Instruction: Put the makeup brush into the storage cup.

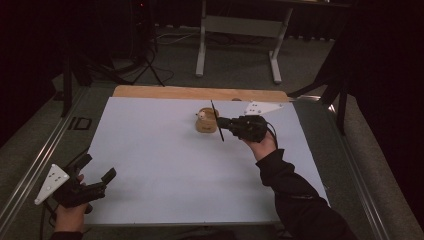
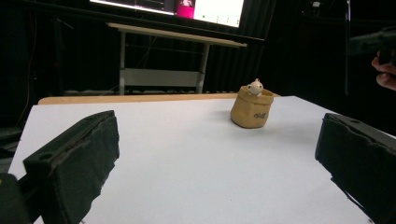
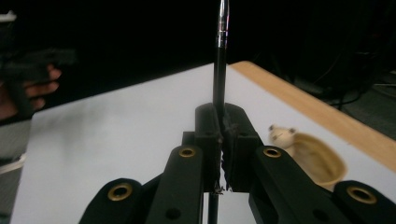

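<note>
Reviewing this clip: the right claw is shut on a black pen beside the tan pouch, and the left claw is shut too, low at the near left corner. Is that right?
Not quite. The left claw is open: the left gripper view shows its jaws spread wide apart with nothing between them. The rest holds: the right claw is shut on the black pen beside the tan pouch, as the right gripper view shows.

Left tool (image 1: pixel 97 169) agape, right tool (image 1: pixel 220 122) clamped

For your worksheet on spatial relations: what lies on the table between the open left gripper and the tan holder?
Nothing: in the left gripper view, bare white table runs from the left gripper to the tan holder.
</note>
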{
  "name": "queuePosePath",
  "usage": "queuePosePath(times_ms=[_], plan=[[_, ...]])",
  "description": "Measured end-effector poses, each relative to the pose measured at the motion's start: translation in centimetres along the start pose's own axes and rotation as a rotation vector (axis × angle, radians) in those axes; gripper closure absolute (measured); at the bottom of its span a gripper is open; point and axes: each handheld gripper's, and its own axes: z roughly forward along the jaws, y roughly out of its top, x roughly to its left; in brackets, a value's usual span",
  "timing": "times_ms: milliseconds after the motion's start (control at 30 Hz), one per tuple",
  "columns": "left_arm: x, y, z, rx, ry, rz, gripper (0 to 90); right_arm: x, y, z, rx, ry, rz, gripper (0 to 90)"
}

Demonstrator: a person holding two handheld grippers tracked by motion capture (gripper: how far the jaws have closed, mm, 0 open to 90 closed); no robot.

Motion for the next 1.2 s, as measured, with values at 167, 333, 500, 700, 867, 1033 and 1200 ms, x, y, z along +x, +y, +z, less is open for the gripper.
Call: queuePosePath(times_ms=[167,333,500,700,867,1033,1200], plan=[[0.0,0.0,0.0,0.003,0.0,0.0,0.4,-0.8,1.0,-0.3,-0.054,-0.025,0.011,85.6],[0.0,-0.1,0.0,0.004,-0.003,0.001,0.4,-1.6,1.9,-0.3,-0.094,-0.054,0.02,85.6],[0.1,-0.1,0.0,0.005,-0.004,0.001,0.4,-2.2,2.5,0.0,-0.128,-0.094,0.028,85.6],[0.0,-0.1,0.1,0.005,-0.005,-0.001,0.4,-2.9,3.0,0.4,-0.151,-0.126,0.038,85.6],[0.0,-0.1,0.1,0.006,-0.007,-0.001,0.4,-3.8,3.7,0.7,-0.17,-0.161,0.043,85.6],[0.0,-0.2,0.1,0.008,-0.008,0.0,0.4,-4.8,4.4,1.3,-0.186,-0.207,0.053,85.6],[0.0,-0.2,0.2,0.01,-0.012,0.001,0.4,-5.6,4.8,1.8,-0.21,-0.236,0.074,85.6]])
